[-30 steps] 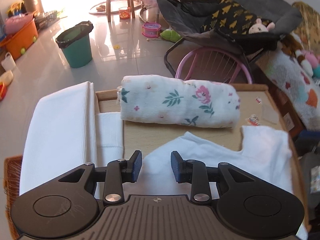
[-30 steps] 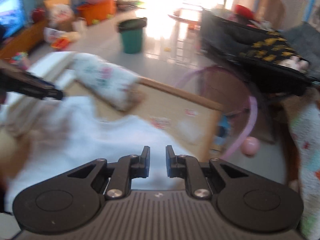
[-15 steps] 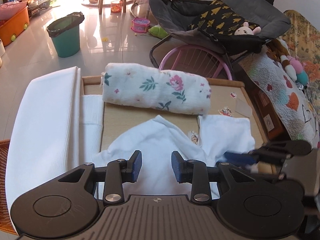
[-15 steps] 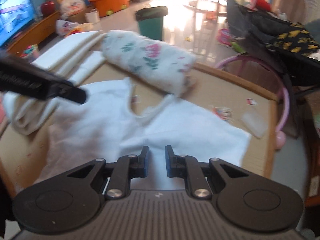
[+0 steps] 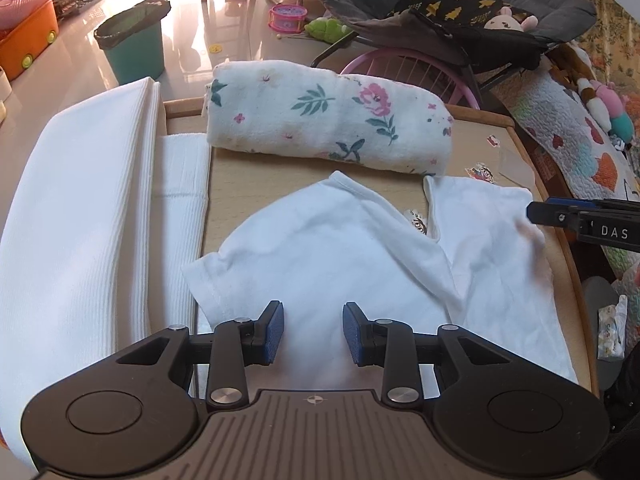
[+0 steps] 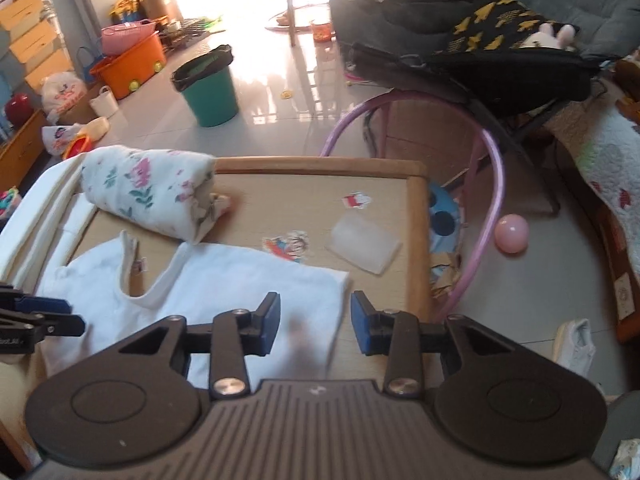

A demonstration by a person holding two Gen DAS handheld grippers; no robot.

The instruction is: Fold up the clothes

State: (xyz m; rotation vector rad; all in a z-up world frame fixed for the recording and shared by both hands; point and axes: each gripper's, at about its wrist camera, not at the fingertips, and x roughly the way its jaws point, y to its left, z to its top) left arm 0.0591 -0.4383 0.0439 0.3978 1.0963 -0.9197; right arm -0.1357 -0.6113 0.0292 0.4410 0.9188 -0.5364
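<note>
Both grippers have spread their fingers since the earlier frames; left gripper (image 5: 313,333) hovers apart over the shirt (image 5: 340,248) at lower centre; right gripper (image 6: 315,323) gapes at the shirt's right edge, bare table (image 6: 416,240) beyond.

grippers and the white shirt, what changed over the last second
Both the left gripper and the right gripper opened wider; neither holds anything. The right gripper swung toward the white shirt's right edge near the table rim. The shirt's left sleeve now lies folded inward. The floral roll and the folded white cloth stayed put.
</note>
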